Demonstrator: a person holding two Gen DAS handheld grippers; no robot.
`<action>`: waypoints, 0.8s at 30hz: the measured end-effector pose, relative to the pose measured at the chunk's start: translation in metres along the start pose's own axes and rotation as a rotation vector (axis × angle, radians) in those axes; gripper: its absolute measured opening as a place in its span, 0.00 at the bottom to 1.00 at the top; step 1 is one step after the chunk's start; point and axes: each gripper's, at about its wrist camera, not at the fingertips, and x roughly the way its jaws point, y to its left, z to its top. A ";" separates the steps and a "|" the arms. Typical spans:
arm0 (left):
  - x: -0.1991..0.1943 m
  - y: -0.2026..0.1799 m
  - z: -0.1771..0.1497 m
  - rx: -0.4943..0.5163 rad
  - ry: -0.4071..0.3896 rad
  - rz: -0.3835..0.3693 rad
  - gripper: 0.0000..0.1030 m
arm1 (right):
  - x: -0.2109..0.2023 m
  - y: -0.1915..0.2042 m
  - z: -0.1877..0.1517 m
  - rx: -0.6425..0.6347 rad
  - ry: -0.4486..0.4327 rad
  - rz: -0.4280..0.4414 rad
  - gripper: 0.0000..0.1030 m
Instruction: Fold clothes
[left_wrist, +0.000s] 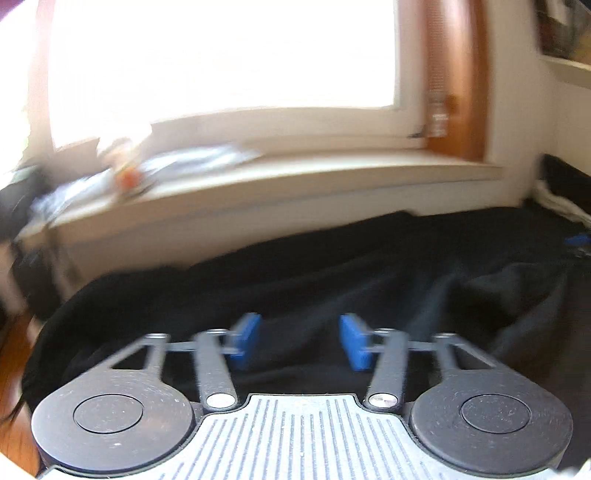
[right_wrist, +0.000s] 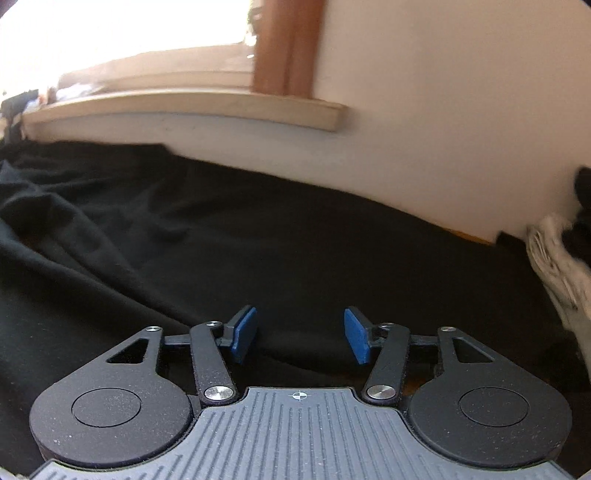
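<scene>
Under the bright window (left_wrist: 221, 55), along a pale wall (right_wrist: 443, 110): one black garment (right_wrist: 258, 240), the largest item, spread in loose folds over the whole work surface and filling the lower half of both wrist views. Rumpled ridges at its left part; flatter toward the right.

Wooden sill (left_wrist: 314, 173), running the length of the window, with blurred papers (left_wrist: 192, 158) and an orange object (left_wrist: 127, 179) at its left end; what these are cannot be told. Brown curtain (left_wrist: 456, 74) hanging at the window's right edge.

White folded cloth (right_wrist: 554, 266), at the far right, lying beside the garment's edge.

Left gripper (left_wrist: 299, 341): blue pads (left_wrist: 245, 339) apart at a middling gap, black cloth seen between them, not pinched. View blurred.

Right gripper (right_wrist: 301, 339): blue pads (right_wrist: 356, 339) likewise apart, low over the garment's near edge, gripping nothing.
</scene>
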 end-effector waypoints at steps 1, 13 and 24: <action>-0.001 -0.014 0.005 0.023 -0.010 -0.028 0.34 | -0.001 -0.001 -0.001 0.012 0.000 -0.001 0.56; 0.037 -0.146 0.000 0.438 0.097 -0.116 0.49 | 0.001 -0.001 -0.001 0.037 0.011 -0.001 0.57; 0.066 -0.151 0.012 0.504 0.061 -0.081 0.09 | 0.002 0.006 0.000 0.006 0.003 -0.022 0.57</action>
